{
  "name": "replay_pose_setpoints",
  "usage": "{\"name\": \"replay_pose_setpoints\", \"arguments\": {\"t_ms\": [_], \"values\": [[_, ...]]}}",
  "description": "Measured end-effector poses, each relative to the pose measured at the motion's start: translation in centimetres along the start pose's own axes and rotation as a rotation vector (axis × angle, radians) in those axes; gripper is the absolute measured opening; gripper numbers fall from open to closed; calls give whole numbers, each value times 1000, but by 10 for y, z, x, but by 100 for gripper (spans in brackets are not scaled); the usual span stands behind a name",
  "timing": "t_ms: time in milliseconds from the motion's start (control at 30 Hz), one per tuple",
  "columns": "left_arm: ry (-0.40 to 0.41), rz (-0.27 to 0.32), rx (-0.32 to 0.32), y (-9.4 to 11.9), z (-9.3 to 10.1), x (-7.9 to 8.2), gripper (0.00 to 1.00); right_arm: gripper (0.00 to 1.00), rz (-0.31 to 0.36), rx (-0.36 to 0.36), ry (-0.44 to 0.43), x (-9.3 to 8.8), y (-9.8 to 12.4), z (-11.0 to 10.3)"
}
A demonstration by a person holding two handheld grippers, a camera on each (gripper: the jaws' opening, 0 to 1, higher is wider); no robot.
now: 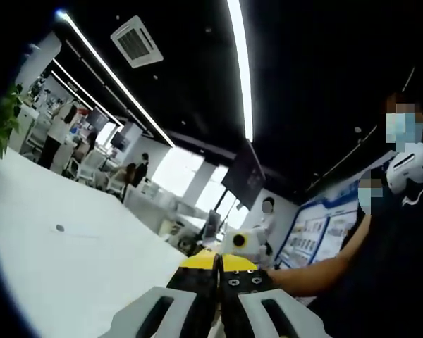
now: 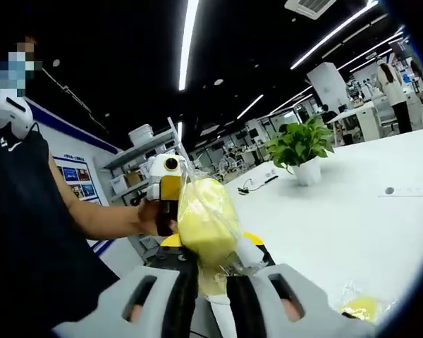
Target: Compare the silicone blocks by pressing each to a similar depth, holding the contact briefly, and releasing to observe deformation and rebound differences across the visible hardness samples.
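Note:
In the right gripper view, my right gripper (image 2: 211,243) is shut on a pale yellow silicone block (image 2: 204,218) wrapped in a clear plastic bag, held up above the white table (image 2: 352,211). A second bagged yellow block (image 2: 359,307) lies on the table at the lower right. Behind the held block, a hand (image 2: 148,215) holds my left gripper (image 2: 168,204) facing this way. In the left gripper view, my left gripper (image 1: 217,271) has its black, yellow-tipped jaws pressed together with nothing between them, raised over the table (image 1: 70,260).
A potted green plant (image 2: 299,144) stands on the table beyond the held block, with a cable beside it. The person's forearm (image 1: 317,271) and dark clothing are at the right of the left gripper view. Desks and people are far behind.

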State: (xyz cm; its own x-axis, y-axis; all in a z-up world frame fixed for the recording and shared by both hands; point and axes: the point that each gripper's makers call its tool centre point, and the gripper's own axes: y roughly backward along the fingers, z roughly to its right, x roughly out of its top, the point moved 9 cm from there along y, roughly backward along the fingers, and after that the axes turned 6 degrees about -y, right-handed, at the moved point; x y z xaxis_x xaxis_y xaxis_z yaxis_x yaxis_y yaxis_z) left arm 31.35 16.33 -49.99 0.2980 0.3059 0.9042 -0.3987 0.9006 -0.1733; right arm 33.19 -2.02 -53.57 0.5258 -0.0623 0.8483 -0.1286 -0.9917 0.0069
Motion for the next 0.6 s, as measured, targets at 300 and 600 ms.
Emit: {"name": "replay_pose_setpoints", "arguments": {"t_ms": [300,600], "values": [[-20,-21,43,3,-3,-10,0,6,-65,-36,-28,-4,1,2],[-67,-95,67,2,-2,-10,0,5,-87,-75,-14,-7,3,4]]}}
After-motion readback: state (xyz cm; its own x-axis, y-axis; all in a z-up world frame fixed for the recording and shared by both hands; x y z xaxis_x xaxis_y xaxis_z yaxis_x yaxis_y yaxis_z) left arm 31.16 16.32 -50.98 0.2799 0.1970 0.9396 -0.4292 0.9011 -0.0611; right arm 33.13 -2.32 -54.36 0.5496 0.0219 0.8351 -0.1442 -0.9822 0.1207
